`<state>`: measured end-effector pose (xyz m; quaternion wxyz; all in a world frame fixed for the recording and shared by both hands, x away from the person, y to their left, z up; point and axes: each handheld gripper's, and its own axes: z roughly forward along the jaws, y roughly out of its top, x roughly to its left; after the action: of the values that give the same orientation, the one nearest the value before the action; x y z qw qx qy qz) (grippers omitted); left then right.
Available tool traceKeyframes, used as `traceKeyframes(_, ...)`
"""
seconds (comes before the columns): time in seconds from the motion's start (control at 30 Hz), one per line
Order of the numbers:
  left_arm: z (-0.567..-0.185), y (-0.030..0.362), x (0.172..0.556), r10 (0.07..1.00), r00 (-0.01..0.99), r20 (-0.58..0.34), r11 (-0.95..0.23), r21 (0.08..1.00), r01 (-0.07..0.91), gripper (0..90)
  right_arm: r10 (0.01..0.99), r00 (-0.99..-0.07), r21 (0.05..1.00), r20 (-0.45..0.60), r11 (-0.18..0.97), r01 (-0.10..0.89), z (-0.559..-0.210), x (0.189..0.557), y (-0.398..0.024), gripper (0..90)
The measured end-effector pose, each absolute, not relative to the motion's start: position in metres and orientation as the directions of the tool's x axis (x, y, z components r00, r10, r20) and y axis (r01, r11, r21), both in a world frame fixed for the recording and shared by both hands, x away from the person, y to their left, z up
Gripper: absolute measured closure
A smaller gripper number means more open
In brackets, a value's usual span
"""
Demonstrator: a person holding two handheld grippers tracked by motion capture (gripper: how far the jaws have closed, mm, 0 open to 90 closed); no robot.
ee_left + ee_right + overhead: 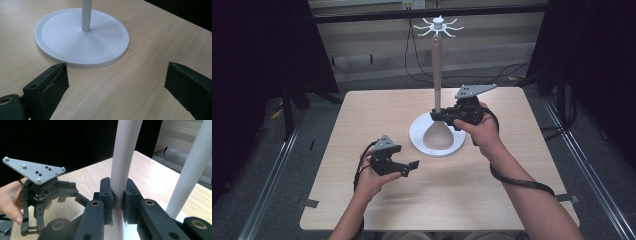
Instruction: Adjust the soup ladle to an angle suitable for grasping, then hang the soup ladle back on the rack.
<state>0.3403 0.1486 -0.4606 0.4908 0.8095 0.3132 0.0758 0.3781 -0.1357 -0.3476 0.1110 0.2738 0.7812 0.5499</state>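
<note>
The bench (362, 200) carries a white stand (451, 145), its base used as a rest for the spoon (437, 135). The spoon's handle is clamped upright by the right gripper (117, 202), probably for hanging. The left gripper (116, 82) is held open nearby.

The left hand-held gripper (406, 168) is held low in the left hand (374, 177), its jaws wide apart with nothing between them. The right hand-held gripper (438, 116) is raised in the right hand (482, 131), forearm reaching forward, jaws clamped together.
</note>
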Motion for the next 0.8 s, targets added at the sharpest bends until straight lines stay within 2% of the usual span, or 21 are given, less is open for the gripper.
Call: traceKeyframes(0.8, -0.4621, 0.1495, 0.3397, 0.575, 0.796, -0.189, -0.326, 0.84, 0.434, 4.9, 0.584, -0.803, 0.933, 0.115, 0.214, 0.29, -0.3492, 0.3852, -0.1334, 78.0)
